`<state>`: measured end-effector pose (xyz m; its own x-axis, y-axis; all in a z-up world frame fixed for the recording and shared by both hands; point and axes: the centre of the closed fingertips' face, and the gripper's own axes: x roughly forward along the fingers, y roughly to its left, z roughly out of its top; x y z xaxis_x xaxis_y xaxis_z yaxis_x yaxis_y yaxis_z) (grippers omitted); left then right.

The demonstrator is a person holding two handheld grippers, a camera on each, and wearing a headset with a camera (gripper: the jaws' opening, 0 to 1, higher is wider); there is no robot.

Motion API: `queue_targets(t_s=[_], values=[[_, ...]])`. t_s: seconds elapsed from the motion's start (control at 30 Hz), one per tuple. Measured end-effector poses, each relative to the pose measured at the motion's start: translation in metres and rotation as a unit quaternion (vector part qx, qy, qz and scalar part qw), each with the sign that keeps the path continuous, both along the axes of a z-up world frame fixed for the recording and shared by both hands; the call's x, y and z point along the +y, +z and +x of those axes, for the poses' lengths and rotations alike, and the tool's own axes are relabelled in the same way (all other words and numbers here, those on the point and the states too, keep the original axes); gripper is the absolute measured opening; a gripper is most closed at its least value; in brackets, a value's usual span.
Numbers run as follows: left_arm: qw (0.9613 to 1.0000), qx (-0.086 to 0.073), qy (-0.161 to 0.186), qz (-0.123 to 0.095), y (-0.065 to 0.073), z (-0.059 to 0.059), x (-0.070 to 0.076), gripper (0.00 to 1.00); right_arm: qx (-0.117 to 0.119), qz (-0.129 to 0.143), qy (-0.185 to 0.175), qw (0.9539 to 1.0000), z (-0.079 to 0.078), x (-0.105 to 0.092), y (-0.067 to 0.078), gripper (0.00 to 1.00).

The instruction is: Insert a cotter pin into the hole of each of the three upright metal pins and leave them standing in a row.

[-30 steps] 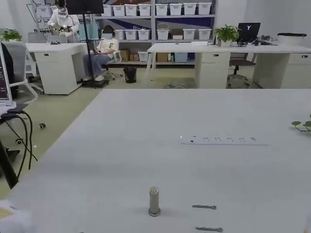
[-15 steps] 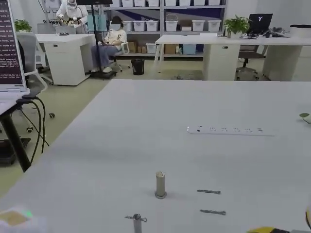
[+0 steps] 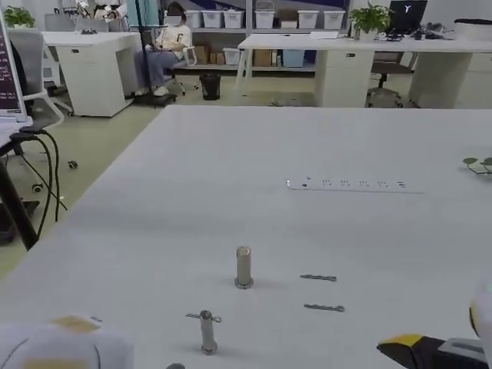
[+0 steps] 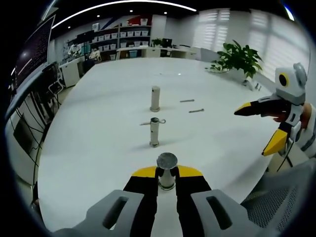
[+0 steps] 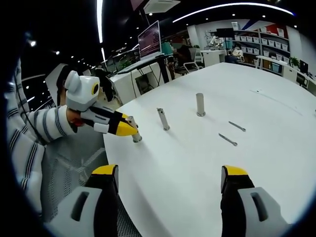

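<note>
**Inspector:** Attitude of the metal pins?

**Examiner:** Three on the white table (image 3: 154, 200), all upright, long axis vertical, heads up. They form a line running away from the person: near pin (image 4: 167, 162), middle pin (image 3: 207, 332), far pin (image 3: 244, 267), each apart from the next.

**Inspector:** Cotter pins?

**Examiner:** A fitted cotter pin (image 4: 156, 121) passes crosswise through the middle pin just below its head. It lies level, with its looped end to the right in the left gripper view. The farther loose cotter pin (image 3: 318, 277) and the nearer loose cotter pin (image 3: 324, 308) lie flat on the table to the right of the far pin. They are roughly parallel, long axes across the head view, and touch nothing.

**Inspector:** Grippers?

**Examiner:** The left gripper (image 4: 167, 178) sits low at the table. Its yellow-tipped jaws are closed on the near pin's shank, one on each side, with the pin's head standing above them. The right gripper (image 5: 170, 173) has its jaws spread wide and grips nothing. It is held to the right of the row, well apart from the pins and the loose cotter pins.

**Inspector:** Containers?

**Examiner:** White bins (image 3: 311, 17) stand on shelving at the back of the room, and their contents cannot be made out. A dark waste bin (image 3: 210, 84) stands on the floor, its interior hidden. A power strip (image 3: 354, 185) lies flat on the table beyond the far pin.
</note>
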<state>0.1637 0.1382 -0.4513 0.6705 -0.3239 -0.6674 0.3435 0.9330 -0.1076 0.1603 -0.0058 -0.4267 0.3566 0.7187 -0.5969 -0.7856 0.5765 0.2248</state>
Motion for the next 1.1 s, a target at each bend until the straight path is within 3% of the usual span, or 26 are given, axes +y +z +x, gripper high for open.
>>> queue_targets(t_s=[0.13, 0.4, 0.57, 0.67, 1.1], values=[[1.0000, 0.006, 0.002, 0.003, -0.006, 0.004, -0.005, 0.09, 0.003, -0.003, -0.004, 1.0000, 0.000, -0.002, -0.002, 0.85], [0.9997, 0.002, 0.022, 0.013, -0.011, 0.014, -0.004, 0.09, 0.008, -0.009, -0.003, 0.9999, -0.002, -0.006, -0.006, 0.85], [0.9995, -0.004, 0.031, 0.008, -0.011, 0.019, -0.006, 0.09, 0.004, -0.006, -0.005, 1.0000, -0.001, -0.004, -0.003, 0.86], [0.9993, -0.015, 0.023, 0.027, -0.011, 0.022, -0.006, 0.09, 0.003, -0.005, -0.004, 1.0000, -0.001, -0.003, -0.002, 0.86], [0.9988, -0.024, 0.034, 0.026, -0.011, 0.019, -0.005, 0.09, 0.005, -0.010, 0.004, 0.9999, -0.005, -0.001, -0.003, 0.86]])
